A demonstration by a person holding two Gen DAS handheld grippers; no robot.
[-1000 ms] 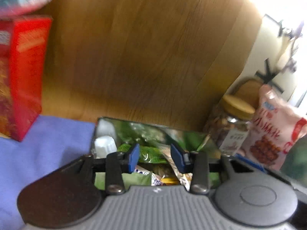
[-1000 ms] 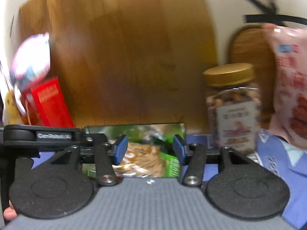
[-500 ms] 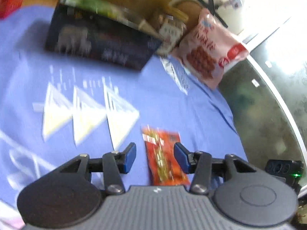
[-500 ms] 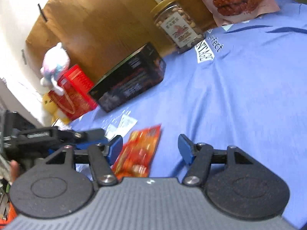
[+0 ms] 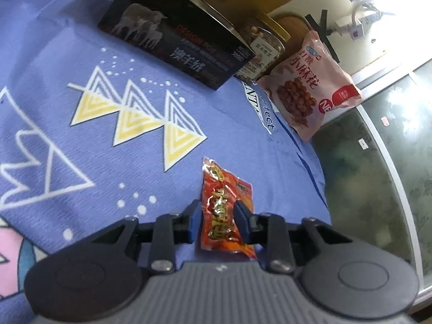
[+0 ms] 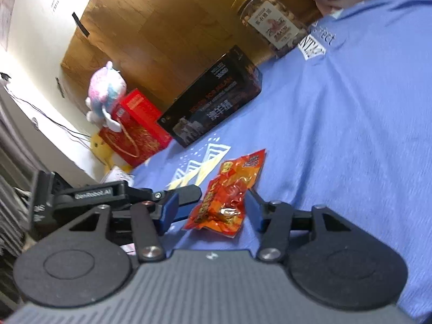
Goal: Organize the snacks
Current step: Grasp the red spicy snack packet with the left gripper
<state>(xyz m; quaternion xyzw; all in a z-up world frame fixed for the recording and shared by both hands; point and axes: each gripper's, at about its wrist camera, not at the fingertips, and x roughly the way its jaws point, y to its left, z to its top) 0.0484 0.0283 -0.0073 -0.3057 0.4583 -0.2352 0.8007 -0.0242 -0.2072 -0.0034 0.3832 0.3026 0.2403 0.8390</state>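
A red foil snack packet lies on the blue patterned cloth. My left gripper is closing and its pads press the packet's two long sides, bunching it. In the right wrist view the same packet sits between the fingers of my right gripper. That gripper's jaws are closing too, but its left pad stands clear of the foil. The left gripper's fingers reach in from the left beside the packet.
At the back stand a black box, a nut jar and a pink snack bag. A red box and a plush toy stand at the far left. Dark glass tabletop shows past the cloth's right edge.
Both views swung down from the box against the wooden panel to the cloth. Since half a second ago the left jaws have narrowed onto the red packet, and the right jaws have narrowed a little.
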